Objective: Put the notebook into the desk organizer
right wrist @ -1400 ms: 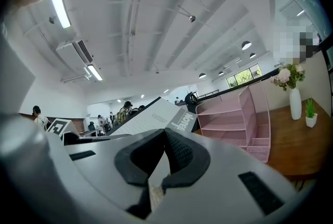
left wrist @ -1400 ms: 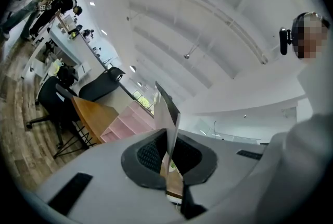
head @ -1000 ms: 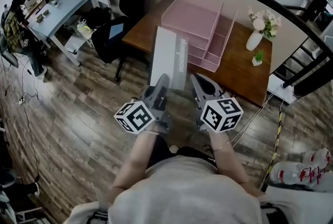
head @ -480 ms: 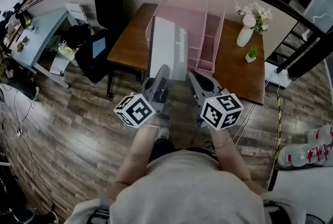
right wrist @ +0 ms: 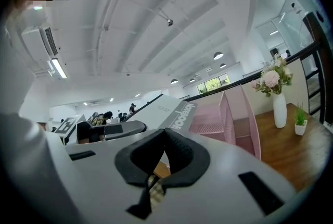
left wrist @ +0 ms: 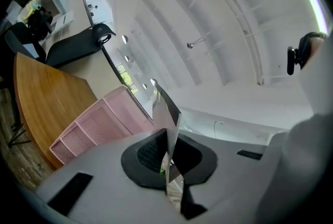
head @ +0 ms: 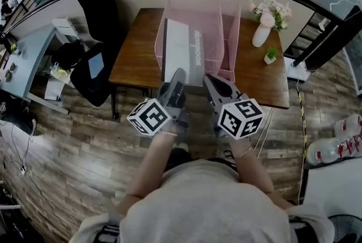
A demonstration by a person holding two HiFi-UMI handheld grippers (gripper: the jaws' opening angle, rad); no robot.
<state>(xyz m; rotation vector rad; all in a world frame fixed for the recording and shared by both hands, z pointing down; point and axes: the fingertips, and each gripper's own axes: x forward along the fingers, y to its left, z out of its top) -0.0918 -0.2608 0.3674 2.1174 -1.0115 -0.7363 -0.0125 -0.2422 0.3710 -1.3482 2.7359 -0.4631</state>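
Note:
A grey notebook (head: 181, 55) stands on edge in front of me, its far end over the left part of the pink desk organizer (head: 229, 27). My left gripper (head: 176, 82) is shut on the notebook's near edge. In the left gripper view the thin cover (left wrist: 167, 124) runs up between the black pads, with the organizer (left wrist: 99, 126) to the left. My right gripper (head: 218, 89) hangs beside it, shut and holding nothing. The right gripper view shows its closed pads (right wrist: 165, 133), the notebook (right wrist: 166, 111) to the left and the organizer (right wrist: 234, 119) behind.
The organizer sits on a brown wooden desk (head: 133, 55) against a curved half wall. A white vase of flowers (head: 262, 33) and a small potted plant (head: 270, 56) stand at the desk's right end. A black office chair (head: 93, 4) is at its left.
The desk and organizer have come nearer and more centred. The notebook, still in the left gripper, has moved forward over the organizer. The right gripper kept its place beside it.

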